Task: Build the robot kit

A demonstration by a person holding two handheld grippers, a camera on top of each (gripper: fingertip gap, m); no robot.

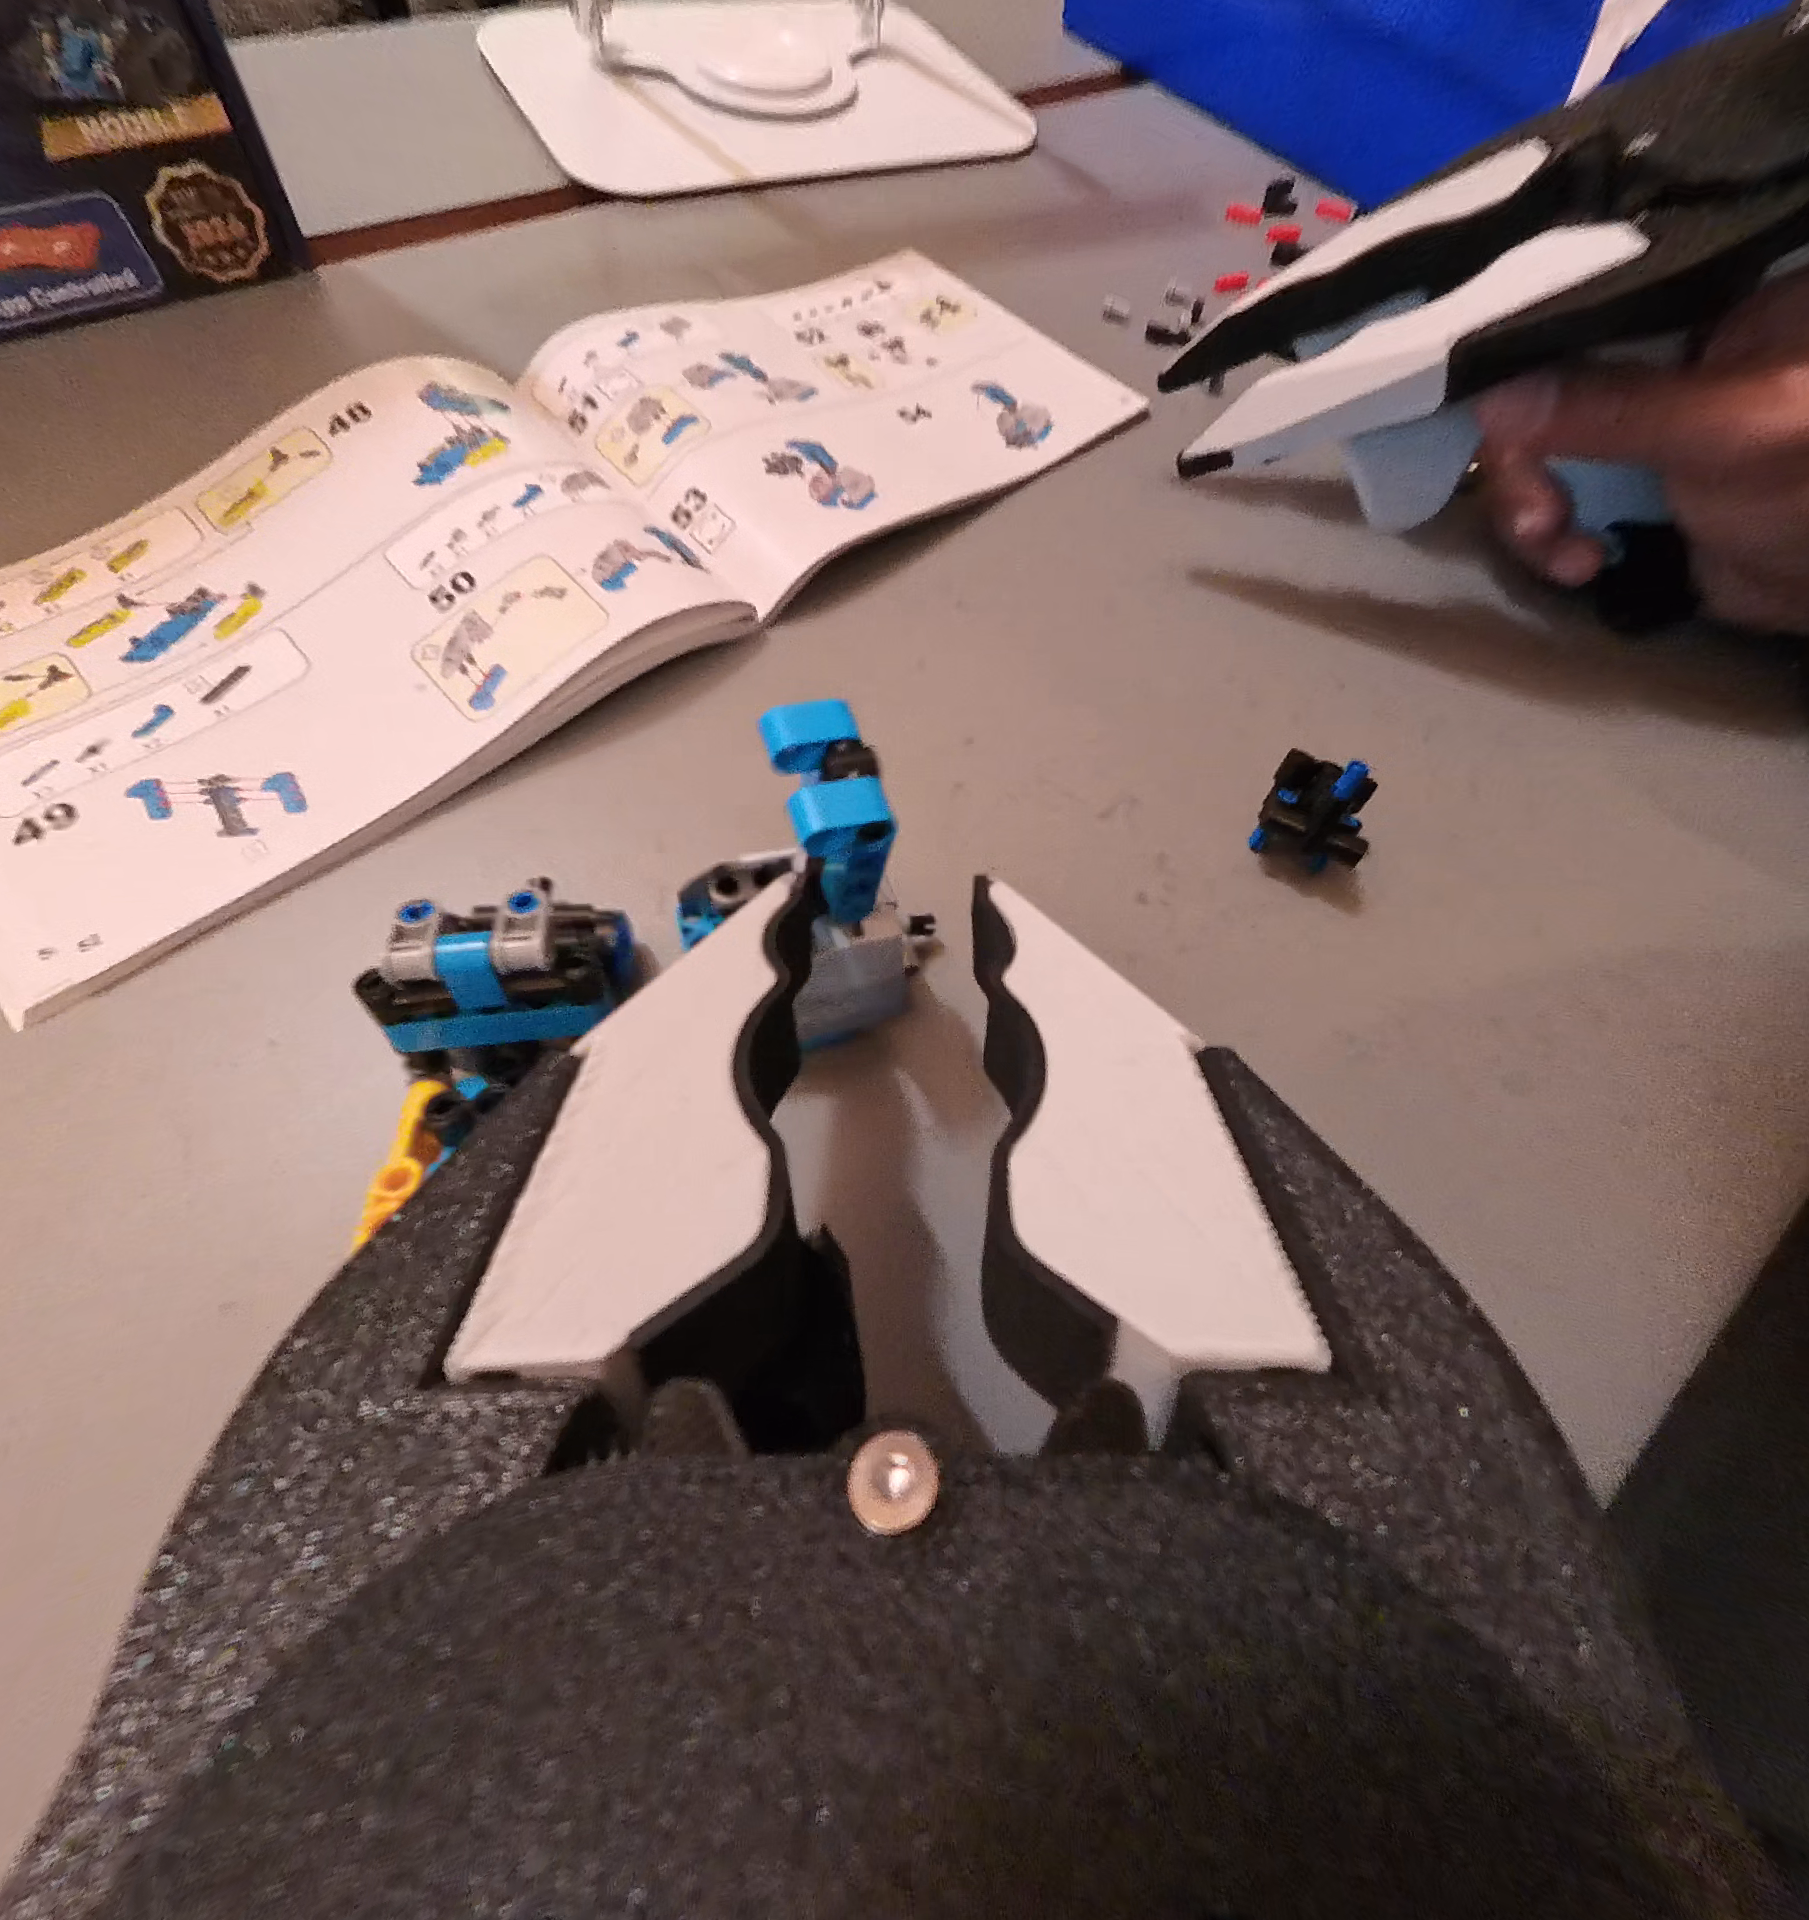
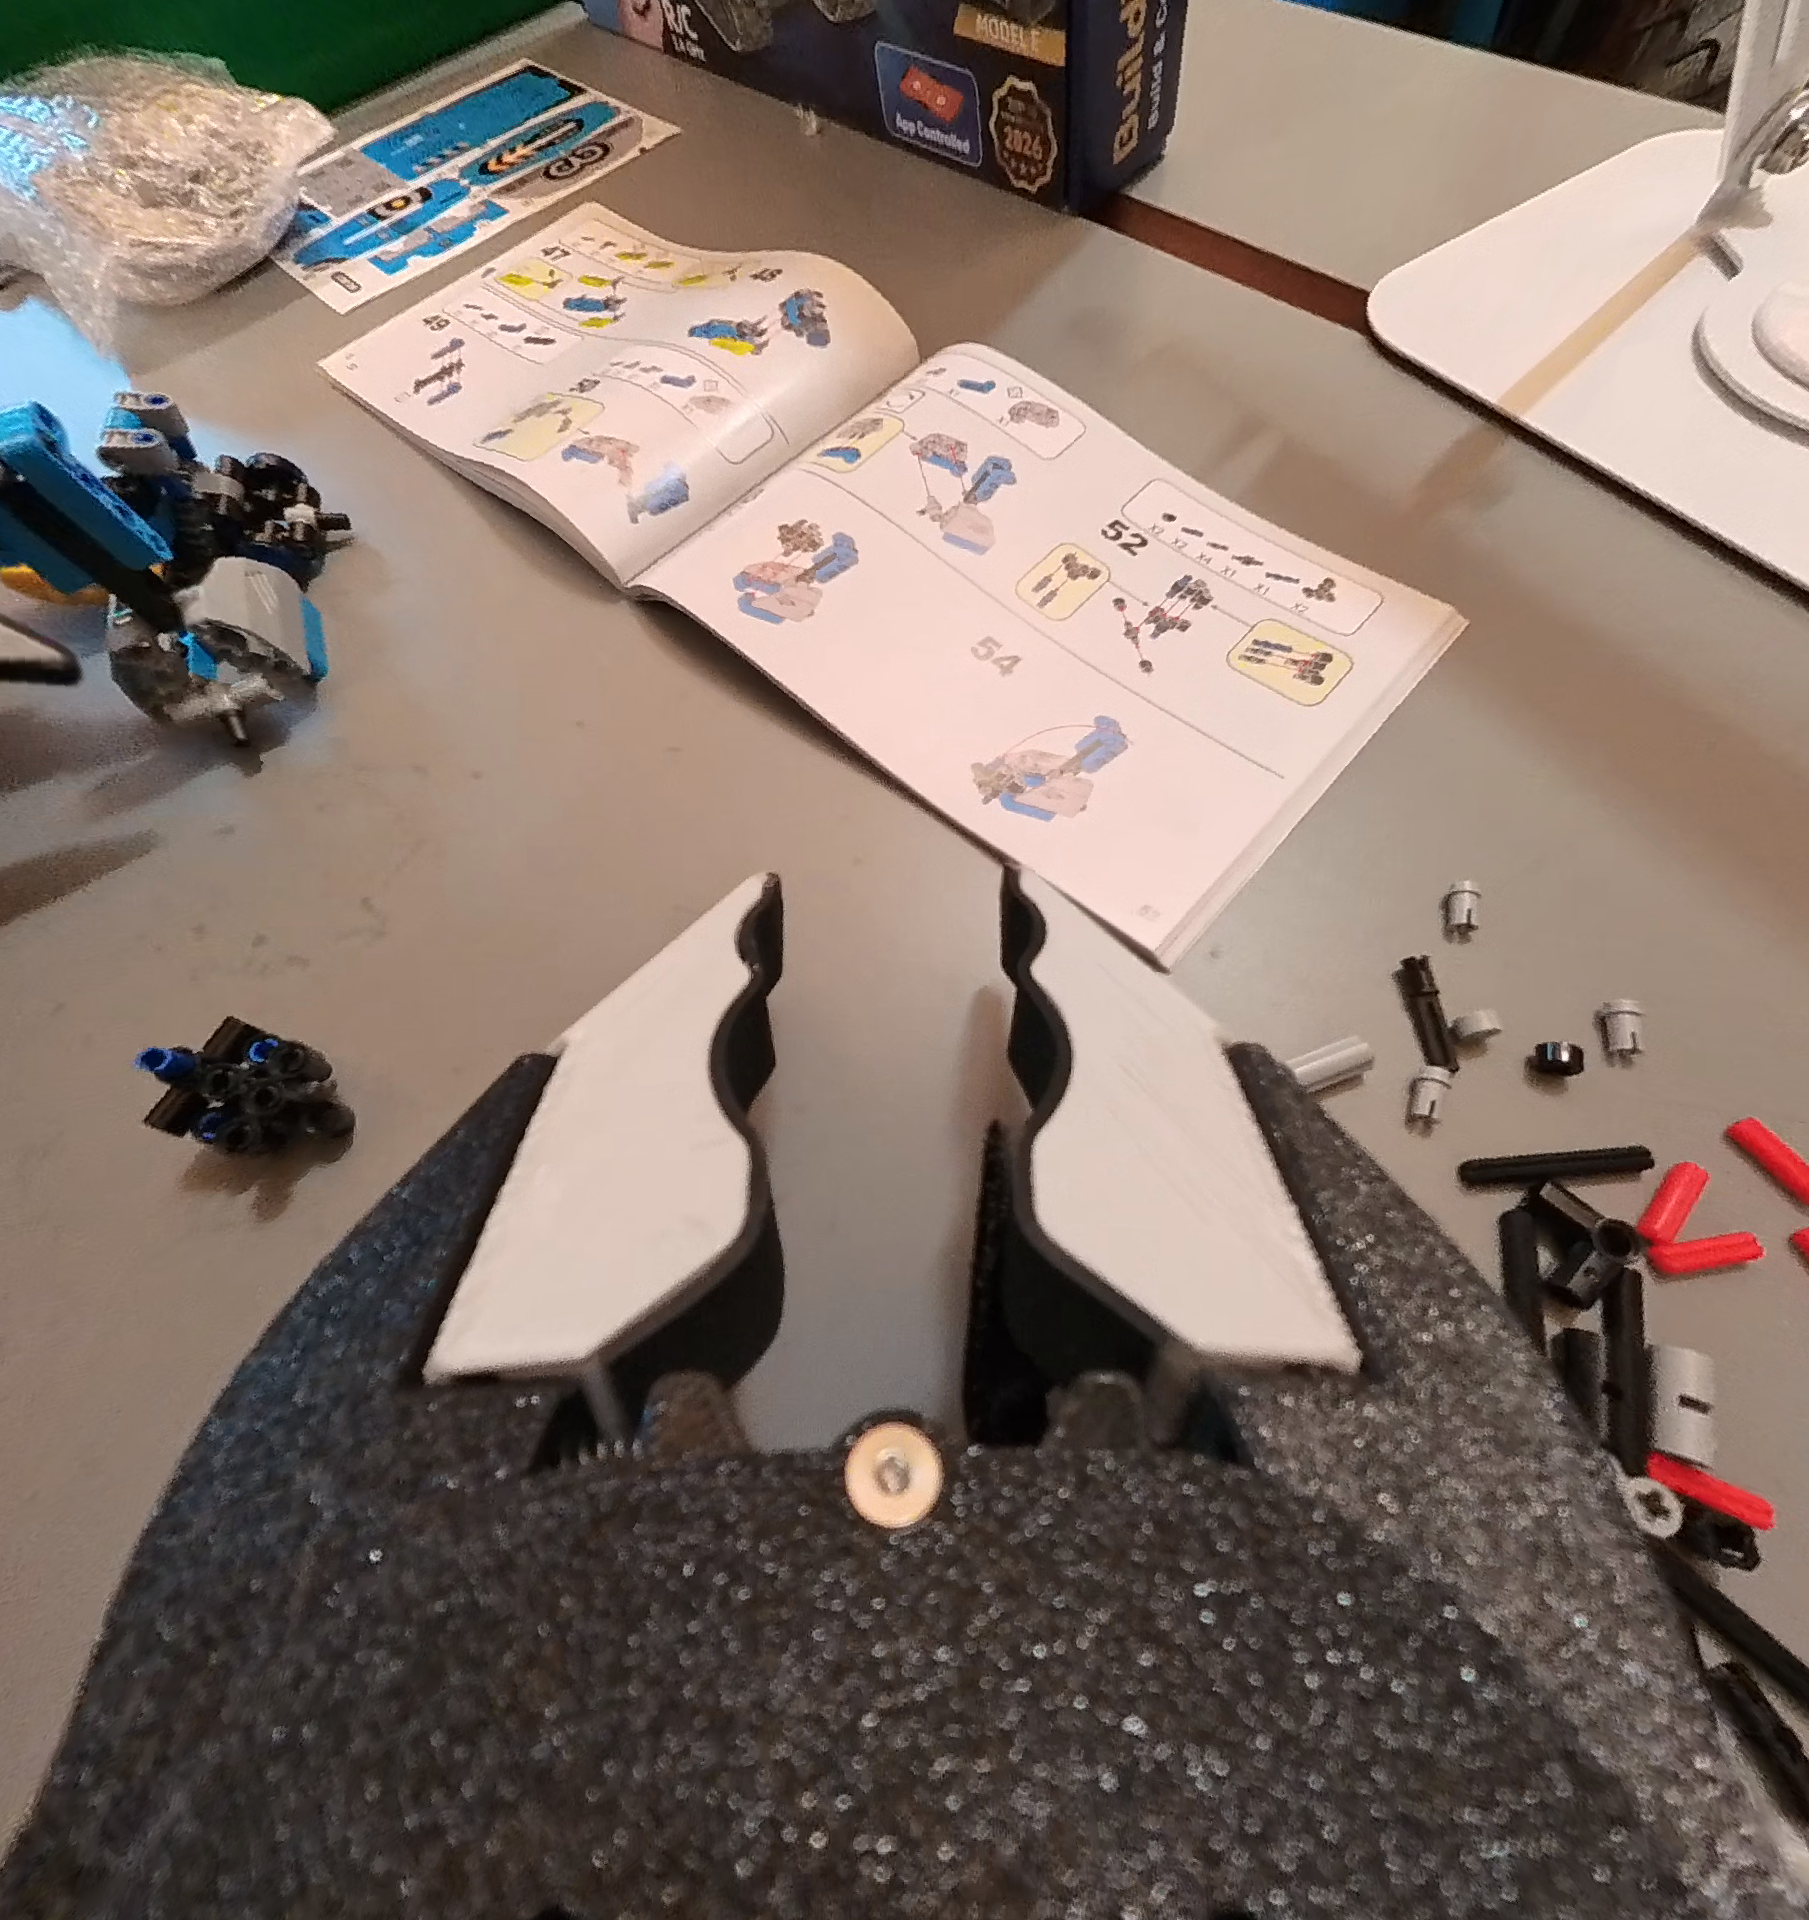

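Left wrist view: blue-and-grey brick assembly (image 1: 838,904) on the desk (image 1: 1139,665), beside the left gripper (image 1: 879,899), jaws apart, holding nothing. Right gripper (image 2: 889,899) likewise parted, empty, over bare desk before the open instruction booklet (image 2: 879,540).

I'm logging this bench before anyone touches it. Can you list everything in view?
instruction booklet: one, white, open mid-table
blue-grey brick model: one, at left gripper's fingertips
small black-blue assembly: one, alone on table
loose pins: many; red, black, grey; right side
sticker sheet: one, blue-white, beyond booklet
plastic bag: one, clear, far left
dark box: one, far edge
white stand base: one, far right
left gripper: open
right gripper: open, empty
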